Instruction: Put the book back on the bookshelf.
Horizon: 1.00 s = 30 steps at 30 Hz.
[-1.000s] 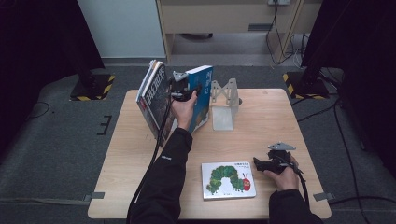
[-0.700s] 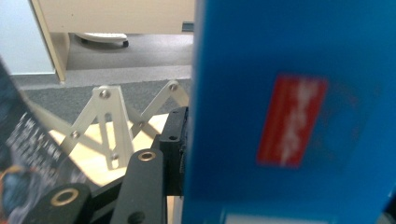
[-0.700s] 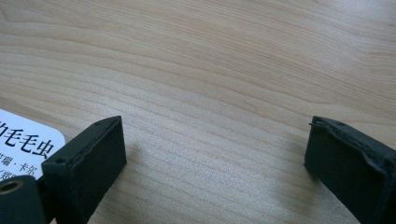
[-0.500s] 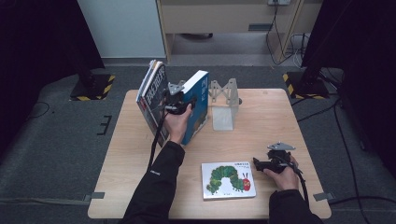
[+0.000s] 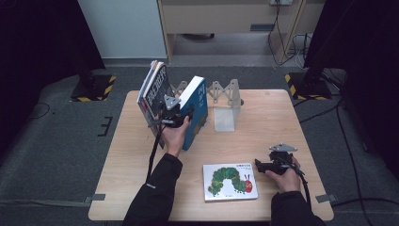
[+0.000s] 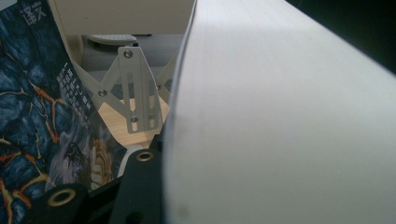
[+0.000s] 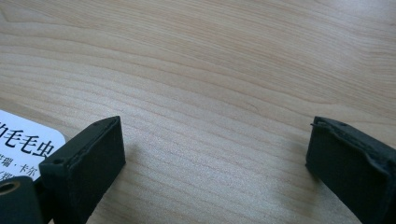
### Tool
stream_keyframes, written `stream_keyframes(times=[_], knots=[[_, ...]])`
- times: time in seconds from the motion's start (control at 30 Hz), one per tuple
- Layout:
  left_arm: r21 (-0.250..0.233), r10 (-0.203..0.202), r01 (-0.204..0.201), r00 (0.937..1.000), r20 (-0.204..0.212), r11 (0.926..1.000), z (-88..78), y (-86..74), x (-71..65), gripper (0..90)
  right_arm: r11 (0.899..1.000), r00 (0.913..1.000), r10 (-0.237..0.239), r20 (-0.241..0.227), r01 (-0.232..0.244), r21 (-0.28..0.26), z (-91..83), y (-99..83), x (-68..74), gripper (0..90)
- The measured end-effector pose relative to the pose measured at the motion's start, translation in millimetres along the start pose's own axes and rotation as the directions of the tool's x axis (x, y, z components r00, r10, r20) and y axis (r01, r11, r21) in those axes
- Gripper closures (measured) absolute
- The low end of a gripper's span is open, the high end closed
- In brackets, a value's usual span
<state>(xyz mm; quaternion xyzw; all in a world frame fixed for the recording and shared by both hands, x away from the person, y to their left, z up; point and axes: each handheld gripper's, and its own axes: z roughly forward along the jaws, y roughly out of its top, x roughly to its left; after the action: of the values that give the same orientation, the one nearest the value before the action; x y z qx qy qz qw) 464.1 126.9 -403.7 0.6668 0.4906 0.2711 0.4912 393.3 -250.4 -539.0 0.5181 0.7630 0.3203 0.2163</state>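
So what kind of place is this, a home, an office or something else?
Probably a lab or studio set up for recording, not a home. A lone wooden table stands on grey carpet between black curtains, stand feet marked with hazard tape sit beside it, and cables trail over the floor.

Blue book [image 5: 197, 115]; green-caterpillar white book [image 5: 230, 181].

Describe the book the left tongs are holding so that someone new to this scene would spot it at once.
Start at the white folding rack at the far middle of the wooden table. Just left of it, the left tongs grip the blue book upright. Unlike the dark-covered books leaning at its left, it is thick, with a blue cover and a white page edge.
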Motion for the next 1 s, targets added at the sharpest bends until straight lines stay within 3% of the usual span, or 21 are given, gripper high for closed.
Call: stream_keyframes(times=[0.23, 0.7, 1.0], knots=[[-0.009, 0.028, -0.028, 0.9995, 0.014, 0.9996, -1.6, -3.7, -12.3, 56.9, 1.000, 1.0000, 0.000, 0.001, 0.000, 0.000, 0.1, 0.1, 0.2, 4.4], [-0.038, 0.041, -0.043, 0.9974, -0.060, 0.9983, 16.2, -4.1, -30.5, 58.1, 1.000, 1.0000, 0.002, -0.002, -0.002, 0.004, 0.4, 0.4, 0.2, 3.9], [-0.038, 0.039, -0.042, 0.9959, -0.082, 0.9984, 35.1, 1.3, -37.5, 57.8, 1.000, 1.0000, 0.006, -0.003, -0.006, 0.004, 0.7, 0.6, 0.4, 3.6]])
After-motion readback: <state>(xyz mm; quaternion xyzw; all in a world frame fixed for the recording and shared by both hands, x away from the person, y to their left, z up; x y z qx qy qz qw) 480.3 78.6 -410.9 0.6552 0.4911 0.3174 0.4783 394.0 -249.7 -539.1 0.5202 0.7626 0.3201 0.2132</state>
